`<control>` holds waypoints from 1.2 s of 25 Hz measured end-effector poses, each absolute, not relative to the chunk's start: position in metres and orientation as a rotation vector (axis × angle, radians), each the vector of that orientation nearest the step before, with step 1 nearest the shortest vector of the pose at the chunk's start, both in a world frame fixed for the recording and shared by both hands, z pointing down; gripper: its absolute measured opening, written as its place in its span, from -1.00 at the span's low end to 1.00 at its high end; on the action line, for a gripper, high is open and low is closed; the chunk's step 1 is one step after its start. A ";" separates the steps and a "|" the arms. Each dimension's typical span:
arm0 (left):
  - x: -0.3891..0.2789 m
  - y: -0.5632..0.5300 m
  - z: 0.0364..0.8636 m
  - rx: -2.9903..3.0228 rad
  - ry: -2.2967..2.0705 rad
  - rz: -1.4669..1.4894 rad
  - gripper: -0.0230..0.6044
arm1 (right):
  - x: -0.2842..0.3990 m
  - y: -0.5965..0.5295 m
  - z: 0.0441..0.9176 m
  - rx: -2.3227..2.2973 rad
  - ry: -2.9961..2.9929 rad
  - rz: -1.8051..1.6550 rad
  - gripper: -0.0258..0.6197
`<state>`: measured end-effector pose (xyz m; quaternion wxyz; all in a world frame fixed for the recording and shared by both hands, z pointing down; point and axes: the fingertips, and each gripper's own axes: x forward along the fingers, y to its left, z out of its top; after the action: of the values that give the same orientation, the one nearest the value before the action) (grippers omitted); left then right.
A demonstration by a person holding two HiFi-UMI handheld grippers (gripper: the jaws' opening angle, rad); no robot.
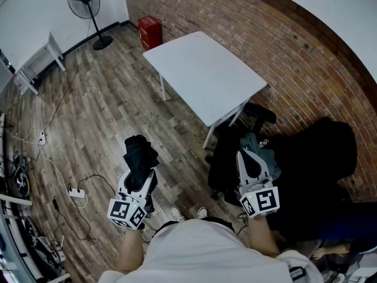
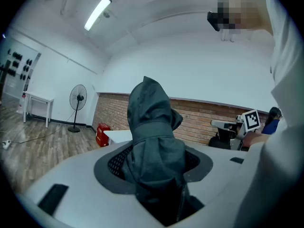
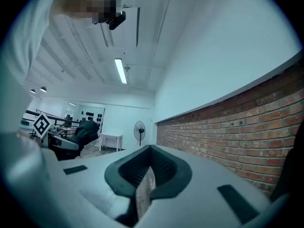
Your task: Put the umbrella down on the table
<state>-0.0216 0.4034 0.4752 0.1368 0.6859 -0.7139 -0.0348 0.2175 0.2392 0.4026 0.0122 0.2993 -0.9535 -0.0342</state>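
1. Left gripper (image 1: 143,178), white two-jaw tool with a square-marker cube: jaws clamped on item 2, its fabric filling the space between the pads in the left gripper view.

2. Folded umbrella of dark grey-green fabric (image 1: 139,152): bundled and strapped, and rising out of the left jaws. It is held in the air over the wood-plank floor (image 1: 100,111), in front of the person. It is well apart from item 4 and not on it.

3. Right gripper (image 1: 252,163), same make: jaws drawn together, with only a thin slit left. Nothing is between them, and floor shows through the slit in the right gripper view. It is held at the person's right, over item 6.

4. White rectangular table with white legs (image 1: 206,69): stands ahead and to the right, with 1 corner near the red brick wall (image 1: 283,46).

5. Red box (image 1: 150,32): on the floor against the wall, beyond the table.

6. Black chair draped in dark cloth (image 1: 306,152): near the table, against the wall.

7. Black pedestal fan (image 1: 84,2): in the far corner.

8. White power strip (image 1: 77,192): on the floor at left, cables trailing.
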 end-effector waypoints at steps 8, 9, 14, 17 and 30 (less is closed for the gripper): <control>-0.029 0.399 0.475 1.993 -2.060 -0.095 -0.15 | 0.205 0.233 0.402 0.937 -2.975 -0.114 -0.86; -0.031 0.397 0.476 1.996 -2.057 -0.092 -0.15 | 0.202 0.232 0.402 0.933 -2.980 -0.108 -0.86; -0.039 0.397 0.482 2.010 -2.021 -0.083 -0.15 | 0.186 0.237 0.400 0.881 -3.082 0.011 -0.86; -0.040 0.406 0.484 2.026 -1.992 -0.085 -0.15 | 0.178 0.246 0.404 0.882 -3.068 0.012 -0.86; -0.078 0.356 0.512 2.014 -1.928 -0.026 -0.15 | 0.115 0.191 0.441 0.841 -3.047 0.104 -0.86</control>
<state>-0.0784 0.3559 0.5117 0.1758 0.7112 -0.6806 -0.0090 0.1153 0.1906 0.4411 -0.0106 0.2660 -0.9634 0.0329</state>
